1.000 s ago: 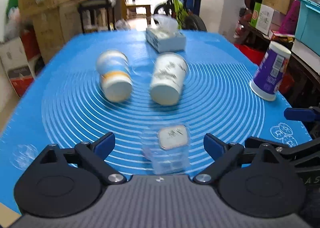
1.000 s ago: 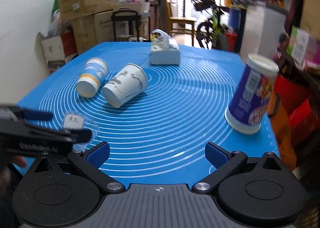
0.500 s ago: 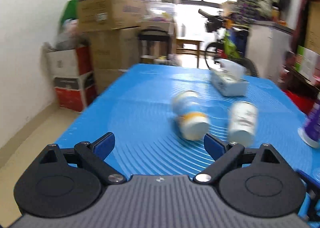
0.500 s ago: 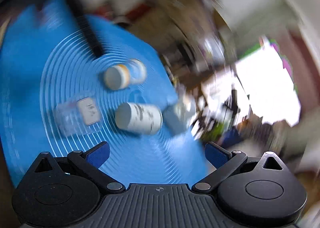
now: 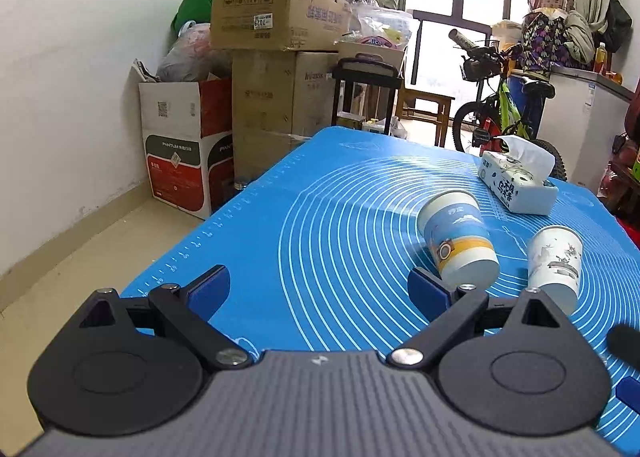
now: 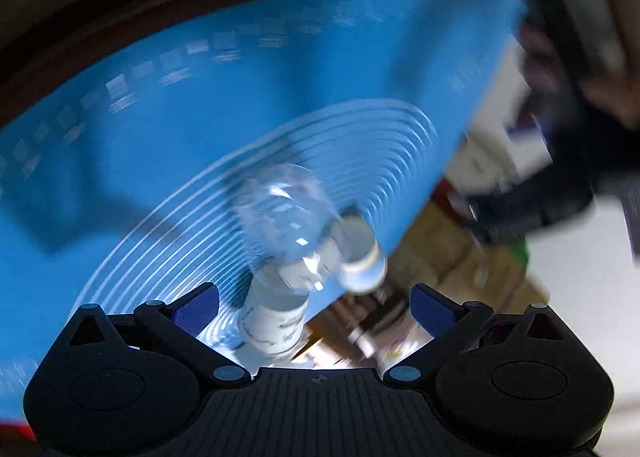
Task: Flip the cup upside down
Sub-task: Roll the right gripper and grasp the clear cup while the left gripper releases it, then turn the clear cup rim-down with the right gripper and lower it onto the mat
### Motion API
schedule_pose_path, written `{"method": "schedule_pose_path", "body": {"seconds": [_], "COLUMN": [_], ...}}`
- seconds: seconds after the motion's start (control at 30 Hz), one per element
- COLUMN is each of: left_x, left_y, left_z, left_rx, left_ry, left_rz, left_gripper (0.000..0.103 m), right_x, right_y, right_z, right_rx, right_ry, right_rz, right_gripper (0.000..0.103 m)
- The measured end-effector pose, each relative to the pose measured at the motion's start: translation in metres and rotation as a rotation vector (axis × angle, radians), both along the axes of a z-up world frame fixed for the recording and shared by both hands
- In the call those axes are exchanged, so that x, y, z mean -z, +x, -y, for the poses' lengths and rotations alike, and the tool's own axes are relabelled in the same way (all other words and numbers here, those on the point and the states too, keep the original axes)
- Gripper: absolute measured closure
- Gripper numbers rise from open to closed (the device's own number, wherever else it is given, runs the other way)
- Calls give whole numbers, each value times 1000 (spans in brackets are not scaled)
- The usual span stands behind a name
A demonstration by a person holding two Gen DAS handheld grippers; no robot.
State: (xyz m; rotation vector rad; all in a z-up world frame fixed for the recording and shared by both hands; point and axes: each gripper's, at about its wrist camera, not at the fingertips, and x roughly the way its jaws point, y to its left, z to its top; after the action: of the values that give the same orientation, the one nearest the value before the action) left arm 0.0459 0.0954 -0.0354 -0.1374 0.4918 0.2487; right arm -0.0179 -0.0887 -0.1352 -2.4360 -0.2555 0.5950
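On the blue mat (image 5: 328, 225), through the left wrist camera, we see two paper cups lying on their sides. The blue-and-yellow cup (image 5: 458, 243) has its long axis running away from us, slightly to the left; the end facing us sits just beside our right fingertip (image 5: 428, 293), and we cannot tell whether that end is the mouth or the base. The white cup (image 5: 554, 267) lies near it on the right, its long axis also pointing away from us, the two cups apart. We cannot see inside either cup. Behind them a tissue box (image 5: 518, 187) rests on the mat with a tissue sticking up out of its slot. Our left gripper (image 5: 318, 289) is spread wide with nothing between its fingers, hovering over bare mat left of the cups. Stacked cardboard boxes (image 5: 276, 57) and a bicycle (image 5: 504, 109) stand beyond the table.

Through the right wrist camera everything is tilted and badly blurred. We see the mat (image 6: 200, 117), a clear plastic cup (image 6: 284, 213) on it, and the white cup (image 6: 276, 323) lying lengthwise close to our fingers. Our right gripper (image 6: 314, 307) is spread open, gripping nothing; whether it touches the white cup we cannot tell.
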Motion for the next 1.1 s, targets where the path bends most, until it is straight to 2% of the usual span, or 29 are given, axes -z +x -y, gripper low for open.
{"method": "schedule_pose_path", "body": {"seconds": [0.13, 0.23, 0.3, 0.37, 0.47, 0.73, 0.8, 0.87, 1.0, 1.1], "left_x": [0, 1, 1, 1, 1, 2, 2, 3, 3, 4], "left_y": [1, 0, 0, 1, 1, 2, 2, 1, 1, 1], "left_z": [-3, -3, -3, -3, -2, -1, 1, 2, 2, 3], "left_rx": [8, 2, 4, 8, 9, 13, 18, 23, 29, 38], "left_ry": [-14, -9, -14, -17, -17, -18, -10, -3, 1, -5], "left_rz": [-2, 3, 1, -4, -4, -4, -4, -6, -7, -10], "left_gripper": [8, 8, 8, 8, 8, 8, 8, 8, 8, 8], "right_x": [7, 11, 16, 19, 21, 12, 7, -2, -32, -59], "right_y": [2, 3, 4, 5, 8, 6, 4, 4, 10, 22], "right_z": [11, 9, 7, 2, -5, -1, -4, -10, -26, -32], "right_rx": [-104, -152, -155, -148, -136, -121, -104, -45, 111, 282], "right_ry": [-147, -203, -214, -229, -246, -227, -186, -85, 198, 441], "right_rz": [-9, -27, -45, -59, -71, -101, -107, -145, -220, -294], "right_gripper": [4, 10, 14, 26, 38, 40, 40, 40, 40, 40]}}
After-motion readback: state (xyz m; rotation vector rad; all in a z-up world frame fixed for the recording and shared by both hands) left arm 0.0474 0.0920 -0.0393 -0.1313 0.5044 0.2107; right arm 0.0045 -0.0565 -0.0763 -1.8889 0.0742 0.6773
